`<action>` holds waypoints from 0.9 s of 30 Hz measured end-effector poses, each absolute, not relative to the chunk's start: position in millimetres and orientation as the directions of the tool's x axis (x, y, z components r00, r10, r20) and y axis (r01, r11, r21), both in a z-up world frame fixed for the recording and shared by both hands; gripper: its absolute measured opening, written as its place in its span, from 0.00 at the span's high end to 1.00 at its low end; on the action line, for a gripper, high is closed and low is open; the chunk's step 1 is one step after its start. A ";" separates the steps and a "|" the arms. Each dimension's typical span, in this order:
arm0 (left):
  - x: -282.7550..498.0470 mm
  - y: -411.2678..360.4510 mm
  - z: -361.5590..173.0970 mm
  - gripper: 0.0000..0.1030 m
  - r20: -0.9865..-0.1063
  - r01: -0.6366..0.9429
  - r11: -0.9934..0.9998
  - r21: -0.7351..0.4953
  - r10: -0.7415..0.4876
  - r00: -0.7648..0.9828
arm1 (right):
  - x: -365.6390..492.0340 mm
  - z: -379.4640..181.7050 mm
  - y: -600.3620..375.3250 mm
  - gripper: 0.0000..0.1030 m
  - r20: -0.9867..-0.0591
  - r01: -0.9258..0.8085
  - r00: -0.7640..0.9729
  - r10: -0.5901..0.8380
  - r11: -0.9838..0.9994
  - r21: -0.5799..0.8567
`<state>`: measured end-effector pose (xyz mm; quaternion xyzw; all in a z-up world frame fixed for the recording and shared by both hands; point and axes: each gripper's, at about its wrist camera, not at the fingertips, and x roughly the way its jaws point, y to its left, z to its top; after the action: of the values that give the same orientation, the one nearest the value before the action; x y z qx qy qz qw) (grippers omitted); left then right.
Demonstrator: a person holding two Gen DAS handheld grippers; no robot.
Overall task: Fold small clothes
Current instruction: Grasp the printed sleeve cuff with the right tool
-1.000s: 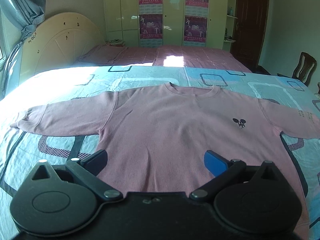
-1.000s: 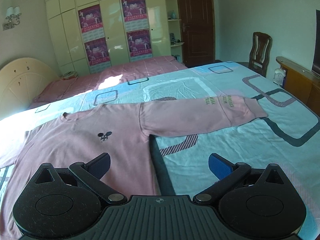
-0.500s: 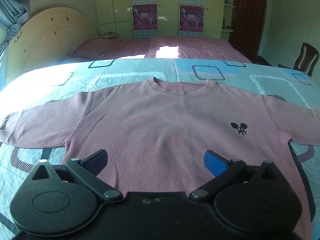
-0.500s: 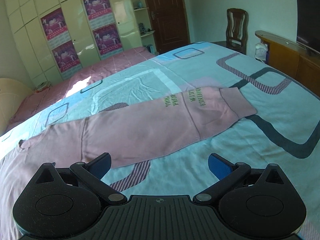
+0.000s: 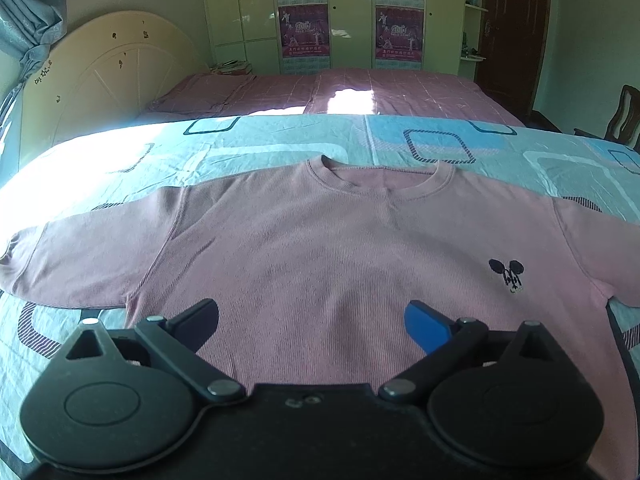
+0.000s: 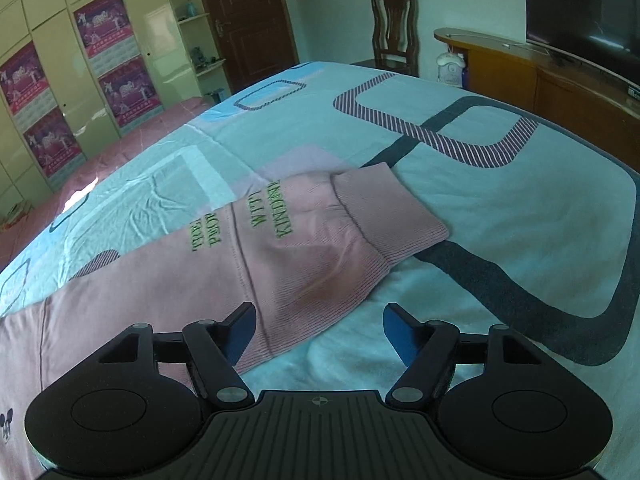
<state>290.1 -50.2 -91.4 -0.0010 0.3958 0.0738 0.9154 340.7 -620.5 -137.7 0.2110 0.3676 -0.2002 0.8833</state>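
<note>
Right claw — open, empty — has swung from sweater body to sleeve cuff; left claw open, empty: sleeve fold pending.

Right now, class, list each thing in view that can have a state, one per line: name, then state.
pink sweatshirt: spread flat, face up, unfolded, on the bed.
right sleeve: stretched out straight, cuff flat.
left sleeve: stretched out sideways.
left gripper: open, empty, over the sweatshirt body.
right gripper: open, empty, near the sleeve's lower edge.
brown door: closed.
</note>
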 end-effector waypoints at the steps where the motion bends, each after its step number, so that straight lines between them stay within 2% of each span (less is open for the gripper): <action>1: 291.1 -49.0 -92.4 0.05 -0.728 -0.134 0.990 0.052 0.130 0.673 | 342.1 -139.3 -623.3 0.38 -0.734 0.517 0.647 -0.203 0.825 0.228; 2: 292.1 -48.1 -93.1 0.07 -0.732 -0.133 0.990 0.049 0.127 0.669 | 344.8 -142.2 -626.6 0.45 -0.735 0.526 0.645 -0.206 0.818 0.232; 3: 293.2 -47.4 -93.6 0.07 -0.734 -0.132 0.990 0.050 0.126 0.667 | 346.9 -144.4 -630.6 0.58 -0.737 0.535 0.643 -0.209 0.811 0.237; 4: 294.3 -47.1 -94.2 0.08 -0.736 -0.131 0.990 0.054 0.128 0.665 | 348.0 -146.0 -634.5 0.64 -0.735 0.544 0.644 -0.211 0.802 0.247; 6: 296.6 -46.8 -95.4 0.09 -0.739 -0.131 0.989 0.064 0.135 0.660 | 349.6 -148.0 -640.9 0.67 -0.730 0.559 0.650 -0.213 0.785 0.269; 8: 299.4 -46.9 -96.7 0.10 -0.743 -0.129 0.990 0.064 0.134 0.656 | 354.0 -148.7 -641.6 0.74 -0.725 0.552 0.653 -0.219 0.792 0.259; 10: 302.8 -47.1 -98.2 0.12 -0.747 -0.121 0.991 0.063 0.128 0.652 | 356.6 -149.1 -640.7 0.94 -0.721 0.536 0.661 -0.208 0.803 0.260; 19: 315.2 -40.7 -105.2 0.19 -0.760 -0.107 0.993 0.041 0.100 0.642 | 359.7 -127.6 -618.6 0.97 -0.639 0.450 0.744 -0.193 0.852 0.267; 23: 322.6 -37.7 -110.0 0.20 -0.767 -0.101 0.995 0.025 0.084 0.636 | 366.0 -100.1 -580.8 0.97 -0.575 0.336 0.808 -0.124 0.899 0.279; 27: 327.1 -31.5 -112.8 0.20 -0.774 -0.105 0.994 0.008 0.073 0.629 | 377.3 -72.0 -515.5 0.97 -0.509 0.160 0.860 0.004 0.947 0.278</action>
<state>327.1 -31.5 -112.8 -0.0189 0.4280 0.0492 0.9023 377.3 -515.5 -72.0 0.1571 0.2609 -0.0408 0.9516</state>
